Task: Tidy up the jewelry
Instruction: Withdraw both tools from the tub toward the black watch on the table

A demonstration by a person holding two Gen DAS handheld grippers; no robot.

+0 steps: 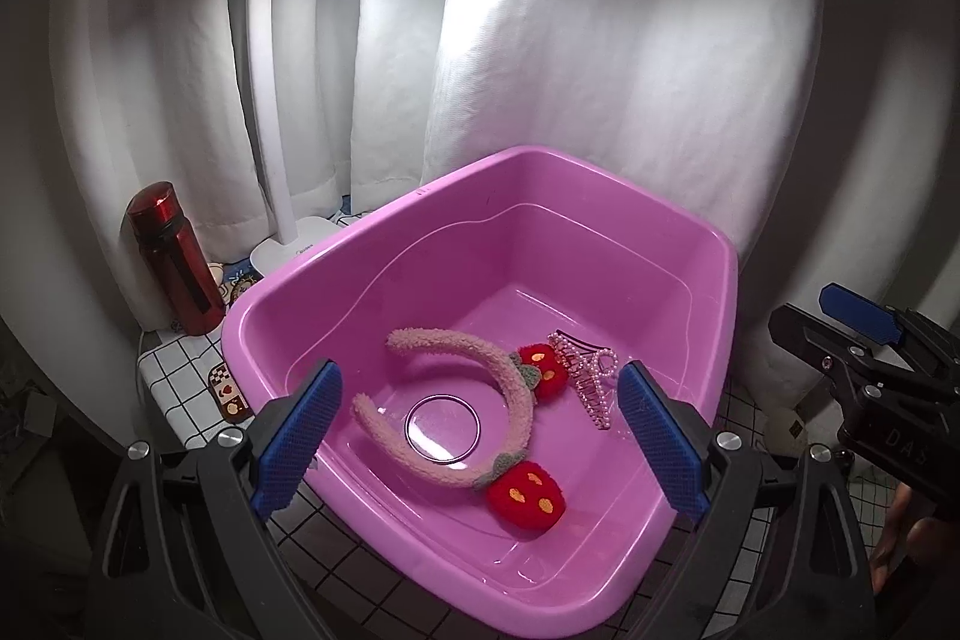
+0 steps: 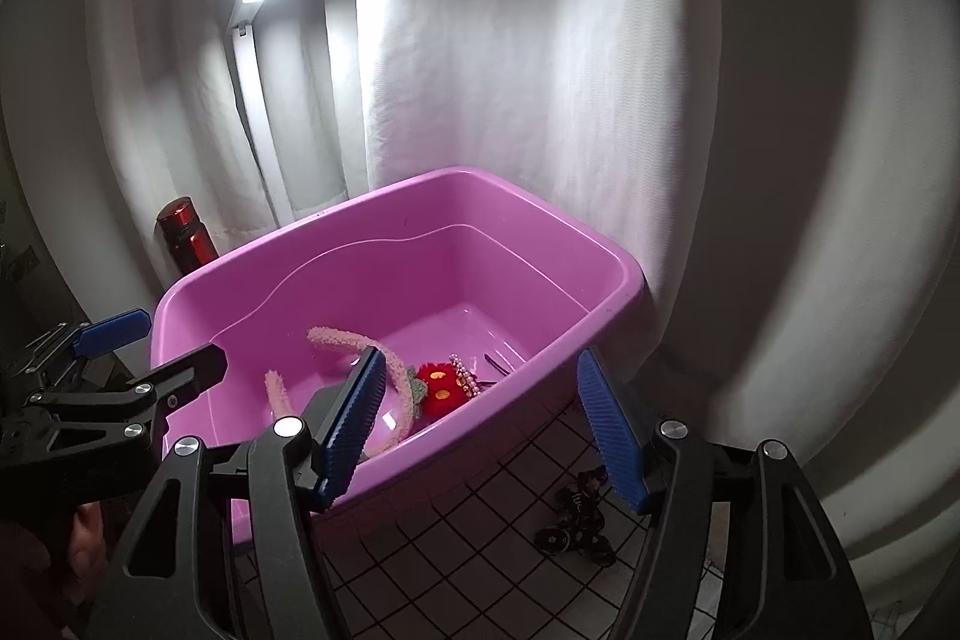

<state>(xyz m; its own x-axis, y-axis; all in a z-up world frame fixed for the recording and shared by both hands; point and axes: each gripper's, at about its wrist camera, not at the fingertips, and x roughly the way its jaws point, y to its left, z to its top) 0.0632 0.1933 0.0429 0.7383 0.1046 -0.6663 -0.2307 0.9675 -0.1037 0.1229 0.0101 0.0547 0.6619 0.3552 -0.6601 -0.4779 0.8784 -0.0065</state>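
Left wrist view gives us the pink tub (image 1: 312,280) on the checked tabletop (image 1: 174,376), with the fuzzy headband (image 1: 516,388) and its two red plush strawberries lying on the tub floor and the pearl tiara comb (image 1: 585,379) just to the right of it, touching the farther strawberry. Our left hand-held gripper (image 1: 480,436) hangs spread over the near part of the tub, nothing between its pads. Our right hand-held gripper (image 2: 480,430) is also spread and empty, straddling the tub's near right rim.

In the right wrist view a small dark piece of jewelry (image 2: 576,514) lies on the tabletop outside the tub, near and right; we judge it the next thing to collect. It is dark on a dim cloth, so we could misplace the pads and pinch the cloth instead. Swinging toward it, our right pad could clip the rim and shove the tub. The red bottle (image 1: 174,262) and lamp (image 1: 276,100) stand at the far left, well apart from our work.
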